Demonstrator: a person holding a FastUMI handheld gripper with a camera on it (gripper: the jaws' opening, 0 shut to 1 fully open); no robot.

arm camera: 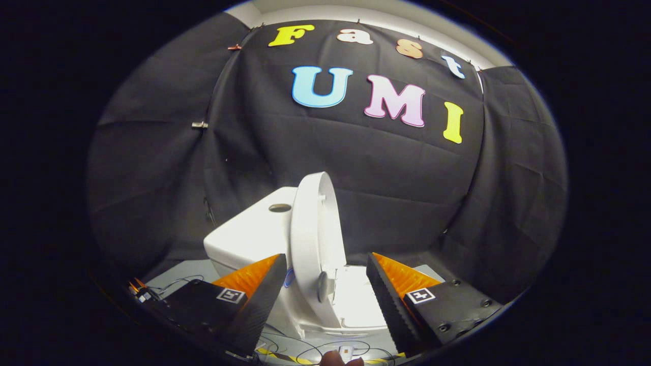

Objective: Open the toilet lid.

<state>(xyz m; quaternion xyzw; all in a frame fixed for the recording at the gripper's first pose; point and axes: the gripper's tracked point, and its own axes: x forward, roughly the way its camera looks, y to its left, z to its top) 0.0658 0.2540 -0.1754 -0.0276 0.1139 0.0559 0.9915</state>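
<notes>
We held the gripper (pixel 325 292) with its fingers (pixel 257 300) spread wide, gripping nothing. Between them stood the toilet lid (pixel 313 244), raised nearly upright and apart from both pads, nearer the left finger. Open room lay between the lid's edge and the right finger, above the seat (pixel 356 302). The tank (pixel 249 234) sat beyond the left finger.

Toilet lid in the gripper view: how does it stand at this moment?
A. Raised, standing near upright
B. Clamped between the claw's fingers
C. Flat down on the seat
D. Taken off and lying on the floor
A. The toilet lid stands raised on edge in front of the tank, above the seat, while the claw is open, its fingers apart on either side without pressing it.
</notes>
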